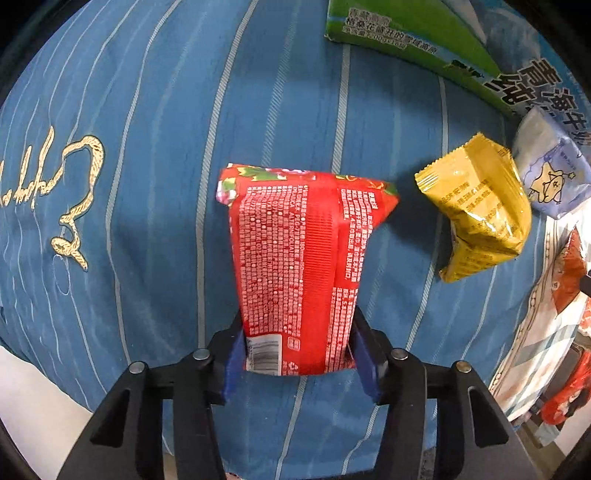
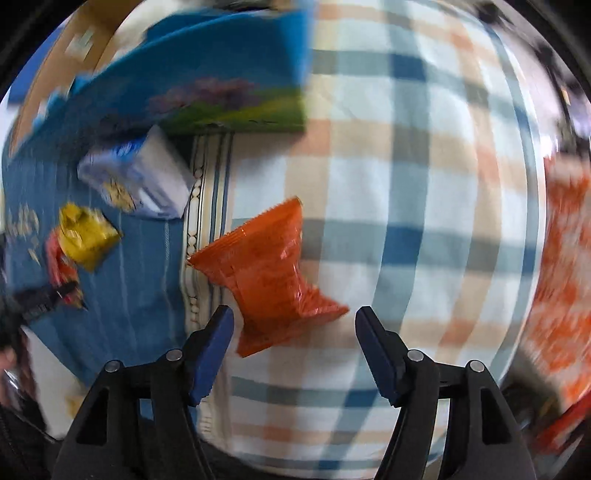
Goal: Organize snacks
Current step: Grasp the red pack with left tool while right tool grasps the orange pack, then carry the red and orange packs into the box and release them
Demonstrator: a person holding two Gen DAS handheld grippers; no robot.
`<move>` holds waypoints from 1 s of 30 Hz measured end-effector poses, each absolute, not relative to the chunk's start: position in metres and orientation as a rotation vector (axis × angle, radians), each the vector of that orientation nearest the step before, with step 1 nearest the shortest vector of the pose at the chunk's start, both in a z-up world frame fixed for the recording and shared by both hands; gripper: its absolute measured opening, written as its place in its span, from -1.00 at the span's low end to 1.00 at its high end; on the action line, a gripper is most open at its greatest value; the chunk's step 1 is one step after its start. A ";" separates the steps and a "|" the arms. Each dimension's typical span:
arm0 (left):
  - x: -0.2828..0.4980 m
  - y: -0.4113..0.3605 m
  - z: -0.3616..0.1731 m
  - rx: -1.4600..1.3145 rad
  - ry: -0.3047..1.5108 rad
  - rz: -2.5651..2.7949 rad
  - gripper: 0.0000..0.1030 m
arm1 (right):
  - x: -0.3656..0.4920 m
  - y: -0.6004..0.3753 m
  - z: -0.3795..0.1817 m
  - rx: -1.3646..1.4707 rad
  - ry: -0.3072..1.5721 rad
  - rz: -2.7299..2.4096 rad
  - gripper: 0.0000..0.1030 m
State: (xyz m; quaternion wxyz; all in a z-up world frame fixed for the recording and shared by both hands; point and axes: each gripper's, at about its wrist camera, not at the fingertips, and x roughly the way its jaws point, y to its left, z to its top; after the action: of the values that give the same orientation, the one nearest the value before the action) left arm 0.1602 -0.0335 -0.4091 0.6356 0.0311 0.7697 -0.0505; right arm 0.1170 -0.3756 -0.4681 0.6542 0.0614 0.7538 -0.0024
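the left hand-held gripper (image 1: 299, 350) points down at a blue striped cloth (image 1: 147, 147) and is clenched on the near end of a red snack packet (image 1: 295, 266): both blue pads press its sides, and the packet runs away from the fingers with its printed back and barcode facing the camera. gold cursive lettering (image 1: 62, 195) is stitched into the cloth to the left. to the right of the red packet, apart from it, lies a crumpled yellow packet (image 1: 480, 210), and just beyond that, touching or nearly touching it, a pale blue packet (image 1: 550, 170) with a cartoon star. a green and blue carton (image 1: 413, 33) sits at the far right edge.

the right hand-held gripper (image 2: 295, 347) is released, its blue pads standing wide apart over a plaid cloth (image 2: 406, 184) of white, blue and orange checks. an orange snack packet (image 2: 266, 277), pinched at the waist, lies on the plaid cloth ahead of the fingers; its near end sits between the pads, close to the left one, but neither pad touches it. this view is smeared by motion. to the left, on the blue cloth, the yellow packet, the pale blue packet and the carton show again, with a glimpse of the red packet under the yellow one. at the right edge is a blurred orange and white patterned thing (image 2: 565, 277); i cannot tell what it is.
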 end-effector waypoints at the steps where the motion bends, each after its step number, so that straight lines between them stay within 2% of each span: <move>1: 0.159 -0.035 -0.410 0.076 1.756 -0.114 -0.01 | 0.121 -0.371 -0.470 0.088 1.714 0.006 0.38; 5: 0.159 -0.041 -0.419 0.058 1.747 -0.108 -0.01 | 0.137 -0.356 -0.481 -0.024 1.697 0.044 0.36; 6: 0.161 -0.039 -0.421 0.059 1.744 -0.106 -0.01 | 0.137 -0.358 -0.485 0.029 1.710 0.039 0.21; 7: 0.164 -0.037 -0.423 0.059 1.741 -0.102 -0.01 | 0.135 -0.361 -0.489 0.092 1.732 0.031 -0.03; 8: 0.173 -0.038 -0.420 0.058 1.739 -0.098 -0.01 | 0.132 -0.366 -0.493 0.179 1.762 -0.001 -0.11; 11: 0.168 -0.043 -0.422 0.051 1.732 -0.088 -0.01 | 0.121 -0.377 -0.499 0.298 1.827 -0.103 -0.12; 13: 0.169 -0.043 -0.428 0.044 1.722 -0.083 -0.01 | 0.114 -0.378 -0.499 0.330 1.806 -0.112 -0.11; 17: 0.168 -0.037 -0.417 0.050 1.709 -0.078 -0.06 | 0.104 -0.377 -0.504 0.297 1.788 -0.149 -0.06; 21: 0.164 -0.039 -0.411 0.056 1.688 -0.072 -0.12 | 0.096 -0.373 -0.500 0.278 1.770 -0.183 -0.11; 30: 0.127 -0.036 -0.380 0.048 1.627 -0.071 -0.13 | 0.083 -0.289 -0.467 0.302 1.682 -0.159 -0.17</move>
State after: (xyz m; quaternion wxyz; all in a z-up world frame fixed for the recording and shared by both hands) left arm 0.1272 -0.0364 -0.3801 0.6860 0.0213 0.7266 -0.0316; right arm 0.0828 -0.2891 -0.4667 0.6537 0.1333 0.7416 -0.0701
